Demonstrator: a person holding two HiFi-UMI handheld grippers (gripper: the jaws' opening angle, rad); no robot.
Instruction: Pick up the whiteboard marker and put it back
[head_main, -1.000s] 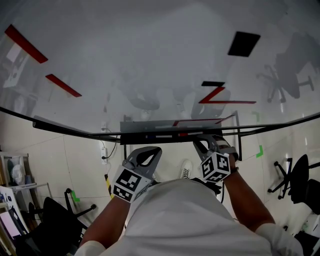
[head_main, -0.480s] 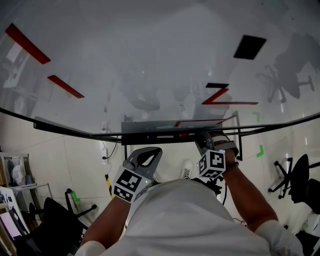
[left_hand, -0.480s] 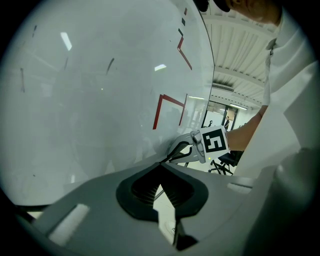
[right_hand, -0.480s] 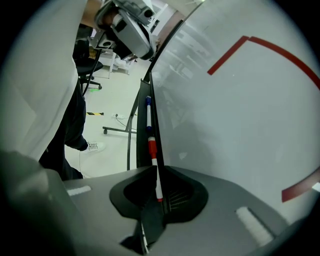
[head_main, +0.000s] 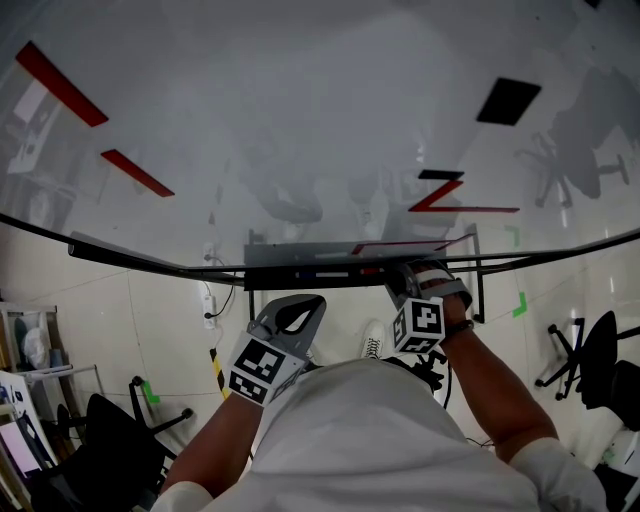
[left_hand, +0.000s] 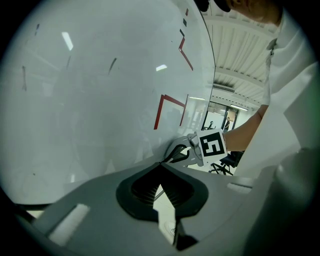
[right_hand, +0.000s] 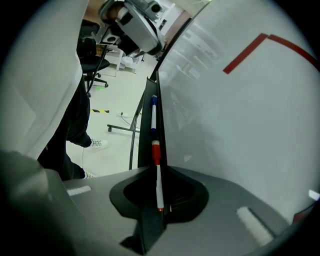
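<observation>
Right gripper (right_hand: 159, 169) clamped on the red-capped whiteboard marker (right_hand: 157, 155), lying along the tray (right_hand: 144, 150)
Probably light, stiff, slick-barrelled, so mid-barrel seemed the safest hold; Left gripper (left_hand: 160, 164) was closed, empty

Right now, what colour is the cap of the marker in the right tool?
Red: the cap shows best in the right gripper view.

A white top (head_main: 370, 440) with sleeves that leave the forearms bare is worn, filling the lower centre of the head view. The left gripper (head_main: 305, 302) and right gripper (head_main: 403, 278) are moulded in grey with black-lined jaws, each fitted with a marker cube (head_main: 256, 370) of black-and-white squares. A dark band (head_main: 459, 326) is seen at the right wrist. Dark trousers (right_hand: 70, 130) and a white shoe (right_hand: 96, 144) are seen at the left of the right gripper view.
</observation>
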